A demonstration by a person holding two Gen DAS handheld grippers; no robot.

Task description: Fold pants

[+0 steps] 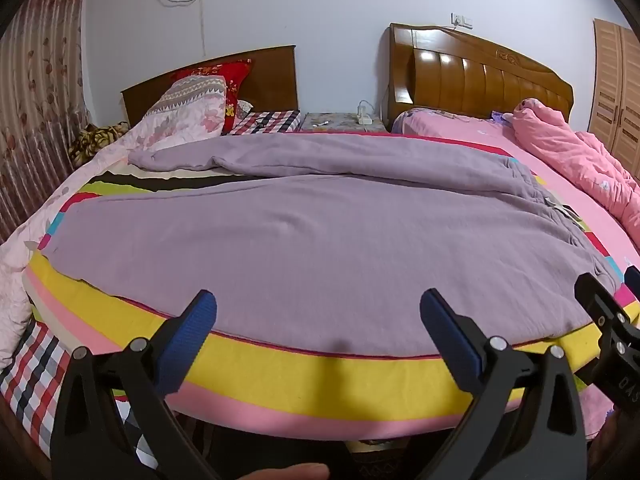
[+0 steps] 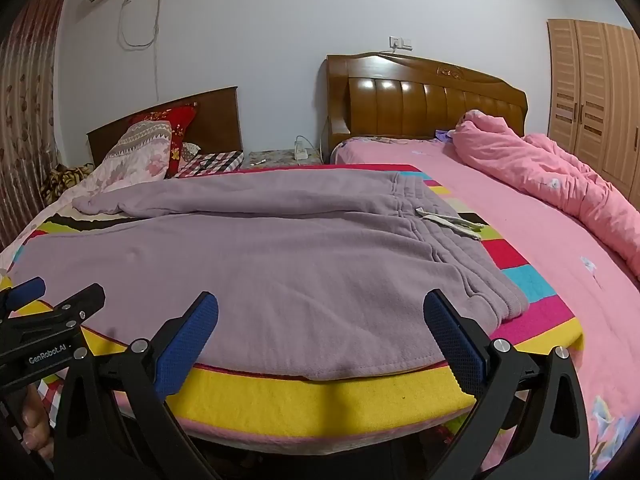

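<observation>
Lilac sweatpants (image 1: 304, 240) lie spread flat on a striped, multicoloured blanket (image 1: 320, 376), waistband to the right, legs running left. The near leg reaches the blanket's front edge; the far leg lies behind it. In the right wrist view the pants (image 2: 256, 264) show a white drawstring (image 2: 448, 222) at the waistband. My left gripper (image 1: 320, 332) is open and empty, just in front of the near leg's edge. My right gripper (image 2: 320, 332) is open and empty, in front of the hip area; it also shows at the right of the left wrist view (image 1: 612, 312).
The blanket lies over the foot of two beds. A pink quilt (image 2: 560, 184) is bunched on the pink bed to the right. Pillows (image 1: 192, 112) sit at the far left headboard. A nightstand (image 1: 340, 122) stands between the headboards. A wardrobe (image 2: 596, 92) is far right.
</observation>
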